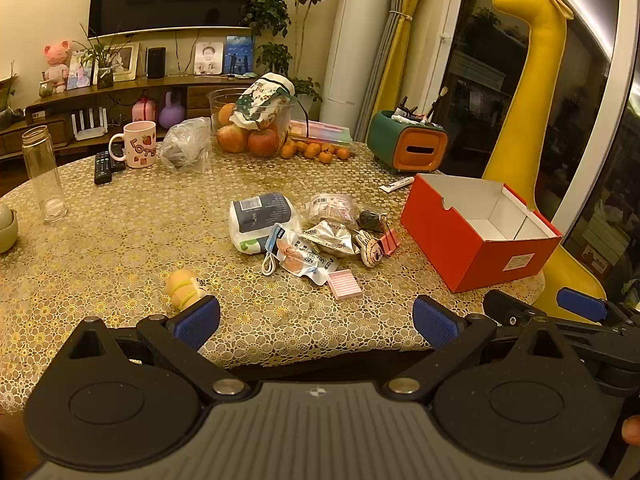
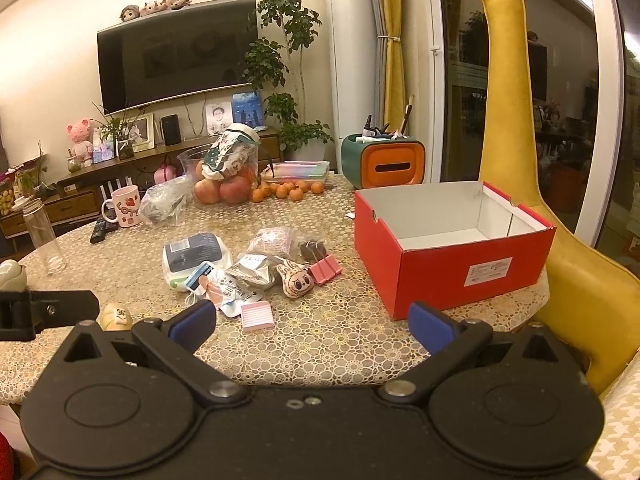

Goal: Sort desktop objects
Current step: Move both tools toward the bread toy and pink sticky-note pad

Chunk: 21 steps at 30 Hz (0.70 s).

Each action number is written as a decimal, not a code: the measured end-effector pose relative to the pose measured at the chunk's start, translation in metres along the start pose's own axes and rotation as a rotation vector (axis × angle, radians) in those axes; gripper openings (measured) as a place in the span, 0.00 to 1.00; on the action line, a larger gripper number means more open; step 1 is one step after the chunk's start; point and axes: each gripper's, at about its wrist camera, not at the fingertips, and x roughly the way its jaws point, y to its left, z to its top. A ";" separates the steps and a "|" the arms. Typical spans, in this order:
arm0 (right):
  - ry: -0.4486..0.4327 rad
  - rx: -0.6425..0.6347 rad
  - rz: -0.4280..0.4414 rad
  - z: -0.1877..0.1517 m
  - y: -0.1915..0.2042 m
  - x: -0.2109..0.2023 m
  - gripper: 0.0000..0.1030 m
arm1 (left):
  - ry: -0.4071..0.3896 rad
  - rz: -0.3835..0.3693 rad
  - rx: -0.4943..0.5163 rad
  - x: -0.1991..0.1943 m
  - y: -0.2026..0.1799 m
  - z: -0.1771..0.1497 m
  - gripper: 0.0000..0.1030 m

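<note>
Here, stage: nothing picked yet, judging by the bare box floor.
Left claw (image 1: 316,322): spread wide, holding nothing, at the near worktop (image 1: 120,240) edge.
Right claw (image 2: 312,326): likewise wide and unladen.
Clutter pile (image 1: 304,236): mid-worktop, left of the red box (image 1: 480,236).
Pink pad (image 1: 345,285): nearest piece, lying flat.
Risk: flat pad may slip the pads; crinkly packets could drag neighbours along.
</note>
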 end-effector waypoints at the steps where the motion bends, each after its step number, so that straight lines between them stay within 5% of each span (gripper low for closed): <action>1: 0.000 0.000 -0.002 0.000 0.000 0.000 0.99 | 0.000 -0.001 0.001 0.000 0.000 0.000 1.00; 21: 0.010 -0.012 -0.017 -0.001 0.003 0.005 0.99 | -0.010 -0.011 0.003 0.004 0.005 0.000 1.00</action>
